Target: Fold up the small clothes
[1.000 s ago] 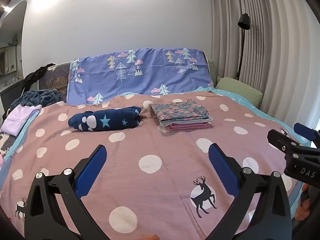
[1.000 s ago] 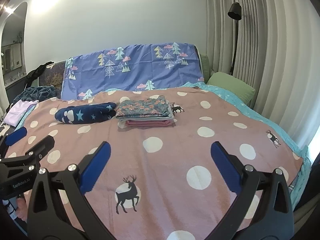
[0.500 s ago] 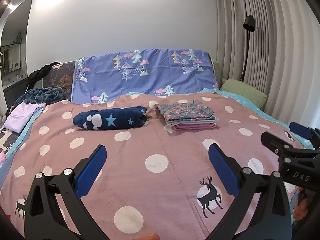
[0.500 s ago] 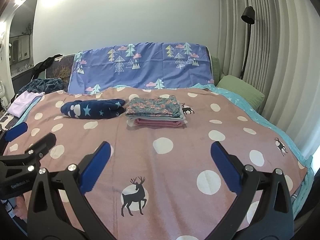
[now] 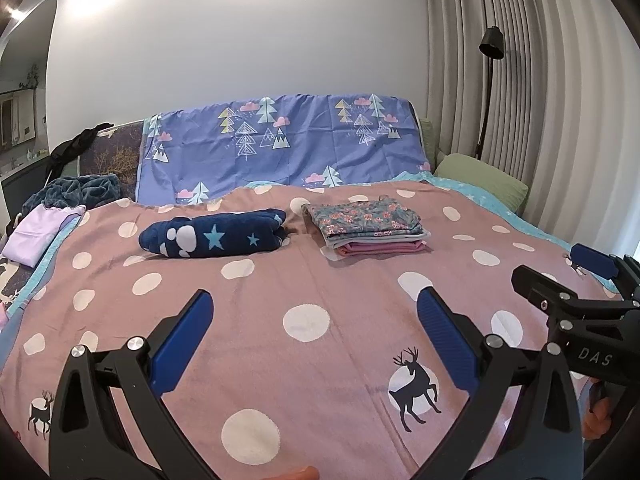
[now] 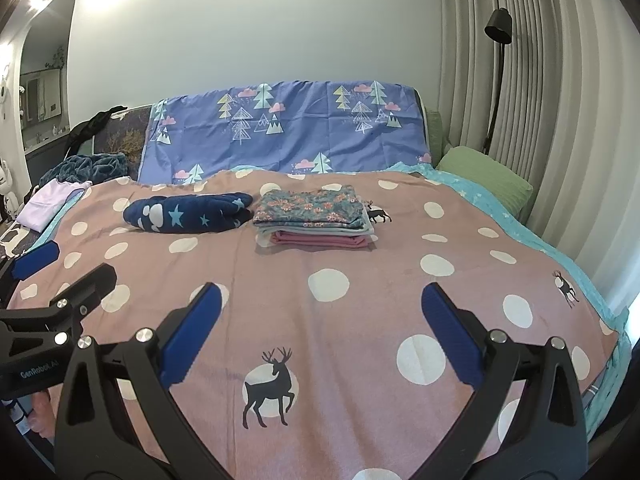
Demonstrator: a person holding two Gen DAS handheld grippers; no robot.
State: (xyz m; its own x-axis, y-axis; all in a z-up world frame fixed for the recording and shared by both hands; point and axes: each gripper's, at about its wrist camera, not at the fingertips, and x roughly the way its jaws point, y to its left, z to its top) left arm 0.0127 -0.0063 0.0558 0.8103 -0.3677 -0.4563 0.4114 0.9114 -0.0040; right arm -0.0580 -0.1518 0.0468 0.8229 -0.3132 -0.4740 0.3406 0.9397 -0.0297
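Your left hand-held gripper (image 5: 312, 320) & right hand-held gripper (image 6: 320, 312) both spread, empty, above the pink polka-dot bedspread (image 5: 320, 360); the folded floral clothes stack (image 5: 368, 226) lies beyond.

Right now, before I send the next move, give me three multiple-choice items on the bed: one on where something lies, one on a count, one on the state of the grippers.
1. Where does the rolled navy fleece garment with stars lie relative to the stack of folded clothes with a floral piece on top?
A. on top of it
B. to its left, on the pink dotted bedspread
C. on the green pillow

2. How many dark deer prints on the bedspread show in the right wrist view?
A. one
B. three
C. six

3. How do the left gripper and right gripper stand?
A. both open and empty
B. both shut on cloth
C. left holds the stack

Answers: 1 B, the roll lies beside the stack. 2 B, one deer near, one by the stack, one at the right edge. 3 A, bedspread shows between the blue pads.
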